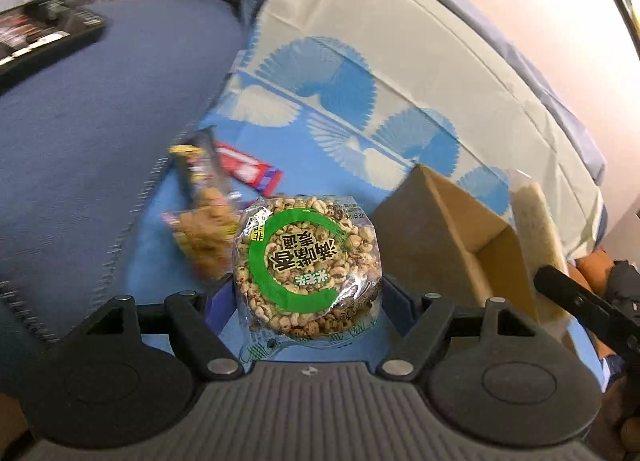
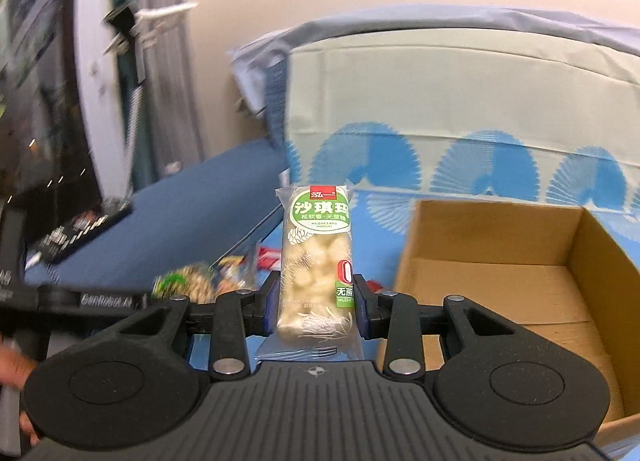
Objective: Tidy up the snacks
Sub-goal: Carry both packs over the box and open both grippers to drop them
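My left gripper (image 1: pixel 306 293) is shut on a round puffed-rice cake pack (image 1: pixel 306 265) with a green ring label, held above the blue patterned cloth. My right gripper (image 2: pixel 314 301) is shut on a long pale sachima snack pack (image 2: pixel 316 261), held upright just left of the open cardboard box (image 2: pixel 500 285). The box also shows in the left wrist view (image 1: pixel 440 237), right of the rice cake. The box looks empty inside. The right gripper with its pale pack shows at the right edge of the left wrist view (image 1: pixel 536 229).
More snack packs lie on the cloth: a peanut-style pack (image 1: pixel 204 237), a dark bar (image 1: pixel 200 169) and a red pack (image 1: pixel 248 171). A dark blue sofa seat (image 1: pixel 100 121) holds a black box (image 1: pixel 44 33). A cushion (image 2: pixel 460 89) stands behind.
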`<state>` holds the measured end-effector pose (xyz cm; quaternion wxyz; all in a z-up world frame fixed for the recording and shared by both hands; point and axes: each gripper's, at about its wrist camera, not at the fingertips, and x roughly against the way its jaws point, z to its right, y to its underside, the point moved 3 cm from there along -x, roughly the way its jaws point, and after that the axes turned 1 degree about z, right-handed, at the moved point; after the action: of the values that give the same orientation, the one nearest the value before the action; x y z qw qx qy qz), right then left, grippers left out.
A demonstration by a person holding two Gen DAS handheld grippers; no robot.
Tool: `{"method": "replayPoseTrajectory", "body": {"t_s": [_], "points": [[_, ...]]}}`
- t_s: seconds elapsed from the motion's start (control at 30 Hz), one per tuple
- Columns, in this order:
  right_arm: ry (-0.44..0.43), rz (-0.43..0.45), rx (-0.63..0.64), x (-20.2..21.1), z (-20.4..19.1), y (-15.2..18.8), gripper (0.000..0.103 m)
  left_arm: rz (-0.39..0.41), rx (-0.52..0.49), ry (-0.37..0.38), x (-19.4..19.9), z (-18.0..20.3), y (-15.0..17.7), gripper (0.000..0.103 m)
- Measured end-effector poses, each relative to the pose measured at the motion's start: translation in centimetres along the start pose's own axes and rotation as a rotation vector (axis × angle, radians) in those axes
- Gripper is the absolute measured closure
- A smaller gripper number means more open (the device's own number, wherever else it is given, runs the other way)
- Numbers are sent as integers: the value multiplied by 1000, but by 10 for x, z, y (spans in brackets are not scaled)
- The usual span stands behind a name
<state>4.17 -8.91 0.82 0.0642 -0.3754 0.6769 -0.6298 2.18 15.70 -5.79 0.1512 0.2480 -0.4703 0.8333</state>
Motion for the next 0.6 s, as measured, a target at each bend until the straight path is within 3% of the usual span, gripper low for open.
{"method": "replayPoseTrajectory", "body": {"t_s": [0.17, 0.37, 0.6], "points": [[120, 4, -116, 1, 40, -9, 65, -1, -43, 71, -15, 56, -12, 22], [350, -21, -276, 5, 102, -3, 65, 0, -110, 161, -42, 130, -20, 22], [447, -3, -363, 20, 136, 9, 66, -30, -199, 236, -68, 200, -7, 22]]}}
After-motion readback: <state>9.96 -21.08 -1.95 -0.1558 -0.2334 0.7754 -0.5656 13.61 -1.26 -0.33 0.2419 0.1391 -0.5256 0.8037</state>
